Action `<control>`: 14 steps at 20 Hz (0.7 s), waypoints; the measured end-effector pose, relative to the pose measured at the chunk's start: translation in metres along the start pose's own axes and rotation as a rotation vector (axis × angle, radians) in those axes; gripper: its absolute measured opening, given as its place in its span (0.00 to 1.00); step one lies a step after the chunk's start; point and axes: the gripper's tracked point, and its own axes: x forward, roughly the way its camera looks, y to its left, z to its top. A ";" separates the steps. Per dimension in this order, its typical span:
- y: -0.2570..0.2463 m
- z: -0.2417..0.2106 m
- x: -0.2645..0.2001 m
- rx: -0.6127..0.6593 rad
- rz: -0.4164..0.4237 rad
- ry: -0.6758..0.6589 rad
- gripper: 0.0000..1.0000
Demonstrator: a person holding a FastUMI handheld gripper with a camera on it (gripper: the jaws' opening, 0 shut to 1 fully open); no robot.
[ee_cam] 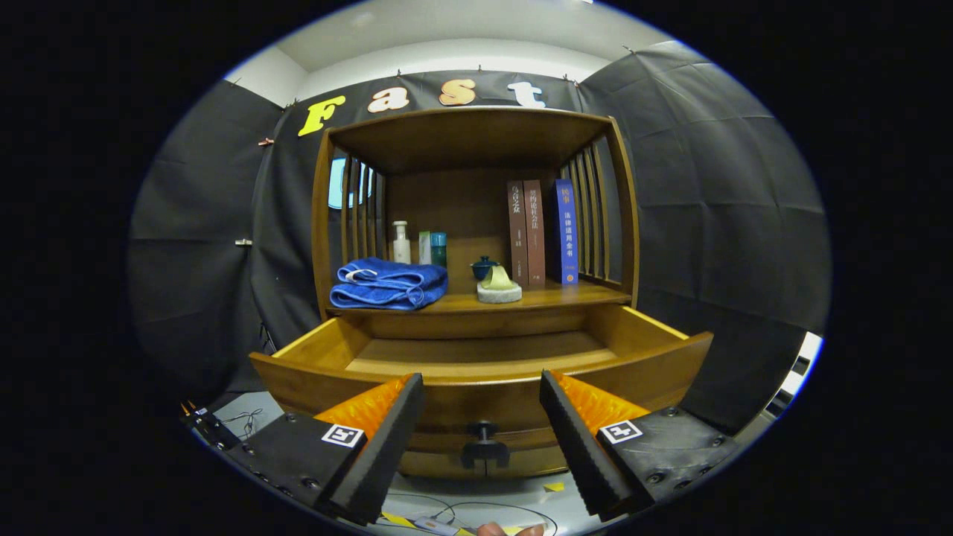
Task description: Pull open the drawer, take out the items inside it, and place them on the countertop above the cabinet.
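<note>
The wooden cabinet's drawer (476,365) is pulled out toward me, and its bare wooden bottom shows inside. A dark knob (484,443) sits on the drawer front, just ahead of the gap between my fingers. My gripper (482,387) is open, holding nothing, with its fingers level with the drawer front. On the countertop (566,296) above the drawer lie a folded blue towel (389,284) at the left and a yellowish sponge on a pale round base (499,286) near the middle.
Behind the towel stand a white bottle (401,243) and two small containers (432,248). A dark teal lidded cup (484,267) and three upright books (542,232) stand at the back right. Slatted wooden sides and a top board enclose the shelf. Cables lie on the floor below.
</note>
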 end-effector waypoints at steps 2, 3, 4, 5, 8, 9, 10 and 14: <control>0.002 -0.011 0.007 -0.001 0.005 0.003 0.99; 0.003 -0.016 0.010 -0.002 0.004 0.007 0.99; 0.004 -0.021 0.015 -0.002 0.003 0.014 0.99; 0.005 -0.023 0.022 0.000 0.003 0.021 0.99; 0.005 -0.033 0.038 0.011 0.000 0.019 0.99; 0.004 -0.030 0.039 0.007 0.002 0.009 0.99; 0.004 -0.031 0.039 0.002 -0.001 -0.001 0.99; 0.006 -0.032 0.036 0.017 0.002 -0.009 0.99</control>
